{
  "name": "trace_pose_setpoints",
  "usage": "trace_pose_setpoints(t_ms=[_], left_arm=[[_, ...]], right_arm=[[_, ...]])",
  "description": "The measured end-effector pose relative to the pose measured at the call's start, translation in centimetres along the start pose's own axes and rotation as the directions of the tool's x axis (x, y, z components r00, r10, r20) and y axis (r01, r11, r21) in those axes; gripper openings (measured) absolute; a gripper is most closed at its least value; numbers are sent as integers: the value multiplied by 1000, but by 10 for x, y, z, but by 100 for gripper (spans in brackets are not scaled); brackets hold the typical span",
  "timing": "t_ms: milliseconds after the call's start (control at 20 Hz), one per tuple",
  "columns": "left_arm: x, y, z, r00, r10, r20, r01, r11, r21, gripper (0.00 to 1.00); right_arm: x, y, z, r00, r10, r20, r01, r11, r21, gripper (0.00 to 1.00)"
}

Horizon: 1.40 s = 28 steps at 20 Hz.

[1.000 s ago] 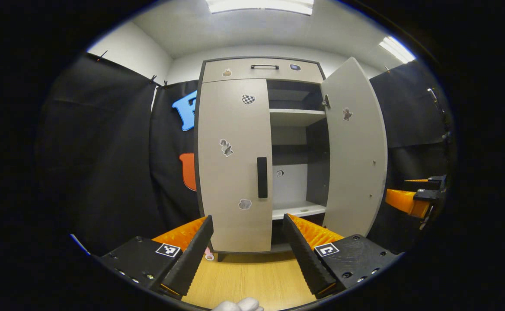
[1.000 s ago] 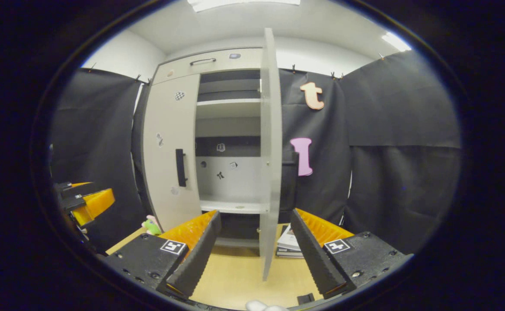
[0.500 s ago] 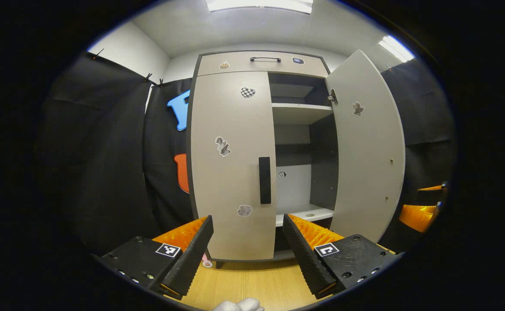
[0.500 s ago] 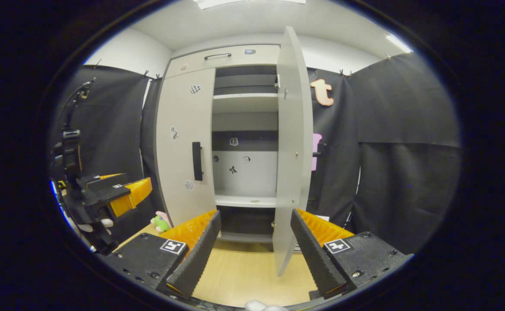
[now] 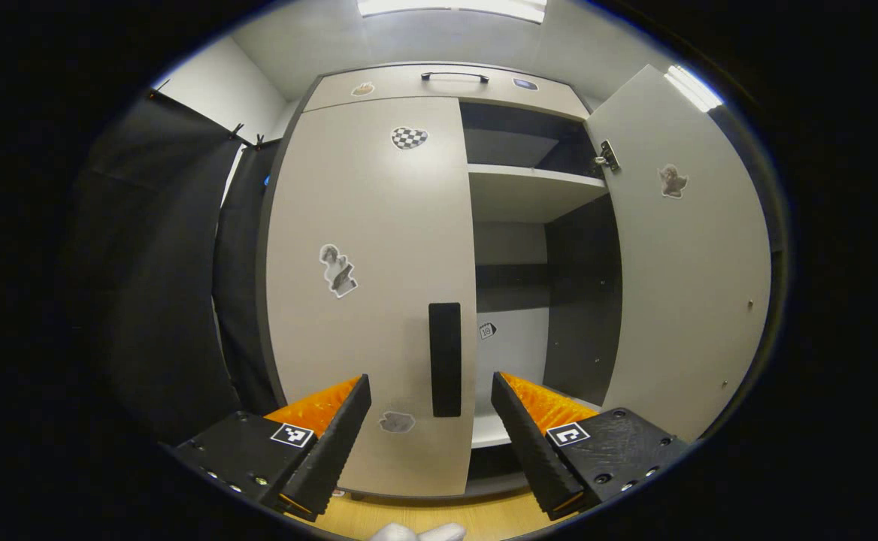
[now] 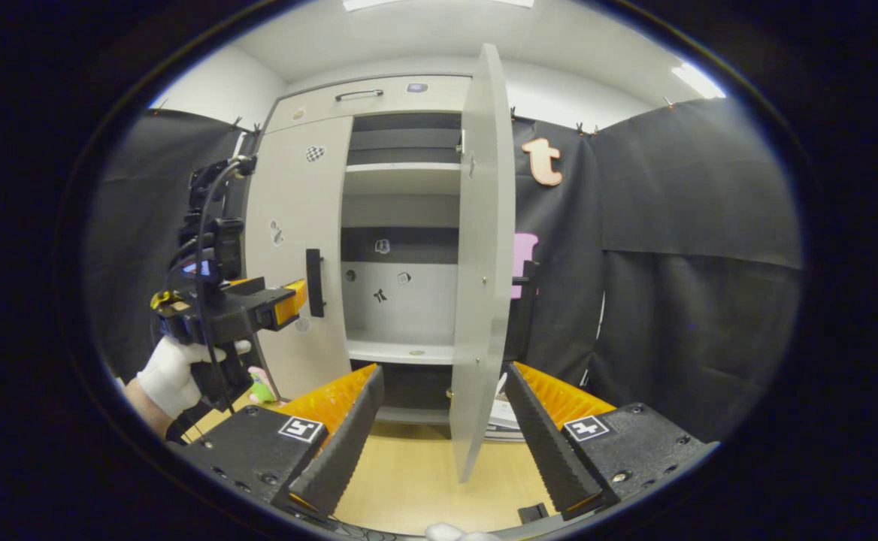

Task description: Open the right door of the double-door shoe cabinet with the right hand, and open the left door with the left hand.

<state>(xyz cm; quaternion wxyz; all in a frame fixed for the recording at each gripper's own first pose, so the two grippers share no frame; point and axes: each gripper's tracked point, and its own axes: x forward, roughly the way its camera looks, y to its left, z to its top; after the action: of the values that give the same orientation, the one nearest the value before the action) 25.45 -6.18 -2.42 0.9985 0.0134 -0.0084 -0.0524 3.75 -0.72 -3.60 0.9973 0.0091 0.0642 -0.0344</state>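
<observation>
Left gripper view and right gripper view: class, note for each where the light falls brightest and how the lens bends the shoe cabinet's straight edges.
Left gripper view: a ceiling light glows at the top, a soft sheen lies high on the closed left door, and the door's edges bow outward. Right gripper view: the ceiling light washes out, and the open right door curves along its length.

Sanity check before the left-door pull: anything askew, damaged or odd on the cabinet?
Nothing stands out. The right door hangs open and straight, the left door sits shut and flush, handle intact, shelves level.

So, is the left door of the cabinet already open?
No, the left door sits flush and closed, its handle not gripped.
</observation>
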Motion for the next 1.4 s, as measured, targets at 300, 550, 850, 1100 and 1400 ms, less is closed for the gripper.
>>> trace_pose_setpoints(t_ms=[300, 550, 850, 1100, 1400], left_arm=[[55, -6, -11, 1000, 11, -17, -11, 1000, -24, 97], [74, -10, -17, 1000, 4, -21, -5, 999, -36, 88], [88, -7, -32, 997, -4, -79, -1, 998, -69, 43], [86, -6, -29, 997, 0, -78, -3, 999, -37, 27], [84, -5, -30, 997, 15, -81, -18, 999, -34, 5]], right_arm=[[1, -12, -1, 999, -38, -17, 38, 999, -15, 100], [4, -13, -4, 999, -38, -26, 38, 999, -6, 100], [6, -11, -4, 1000, -16, -23, 16, 1000, -4, 100], [5, -10, -5, 1000, -13, -26, 12, 1000, -1, 100], [-1, -10, 0, 1000, -9, -13, 9, 1000, -5, 100]])
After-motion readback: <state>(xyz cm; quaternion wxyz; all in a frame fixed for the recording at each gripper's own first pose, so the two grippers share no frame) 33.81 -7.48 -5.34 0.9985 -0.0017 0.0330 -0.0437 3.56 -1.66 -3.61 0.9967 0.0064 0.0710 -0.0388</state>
